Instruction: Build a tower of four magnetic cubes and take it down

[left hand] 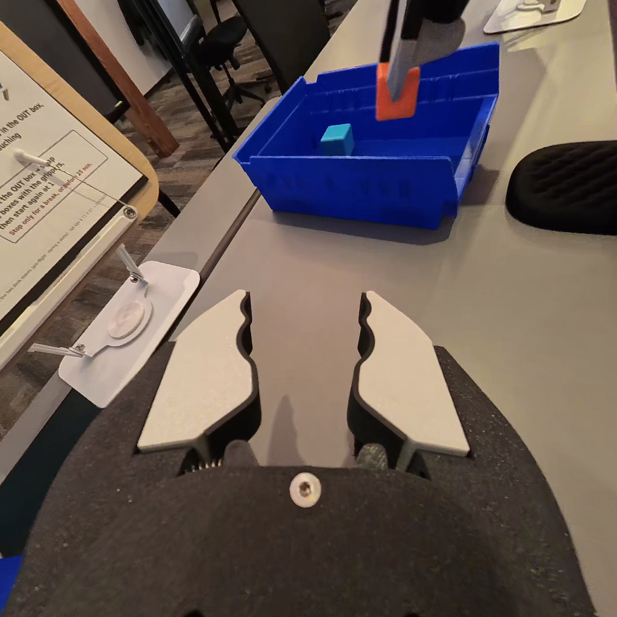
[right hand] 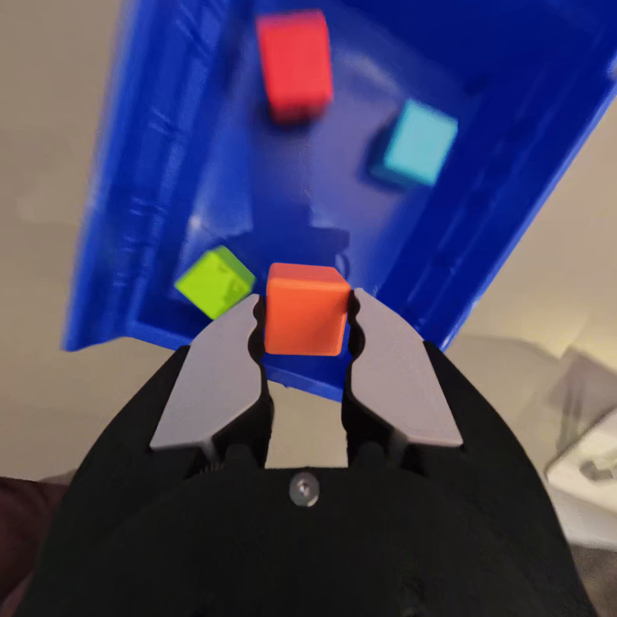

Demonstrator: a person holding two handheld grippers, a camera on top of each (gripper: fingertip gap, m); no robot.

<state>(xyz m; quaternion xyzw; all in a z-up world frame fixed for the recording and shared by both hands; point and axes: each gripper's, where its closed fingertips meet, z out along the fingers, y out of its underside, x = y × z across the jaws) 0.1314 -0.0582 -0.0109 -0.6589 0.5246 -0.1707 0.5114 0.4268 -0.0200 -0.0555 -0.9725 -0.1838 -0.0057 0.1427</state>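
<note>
My right gripper [right hand: 305,297] is shut on an orange cube [right hand: 305,310] and holds it above the blue bin [right hand: 140,213]. In the bin below lie a red cube [right hand: 295,63], a light blue cube [right hand: 417,143] and a green cube [right hand: 213,283]. In the left wrist view the right gripper hangs over the bin [left hand: 350,197] with the orange cube [left hand: 397,91] in it, and the light blue cube [left hand: 337,138] sits on the bin floor. My left gripper [left hand: 305,297] is open and empty, low over the grey table, well in front of the bin.
A white sign stand [left hand: 127,330] with an instruction board [left hand: 56,187] stands at the table's left edge. A black padded armrest [left hand: 564,187] lies right of the bin. Chairs and table legs stand on the floor beyond the left edge. Across from one pair of fingers to the other is roughly 30 cm.
</note>
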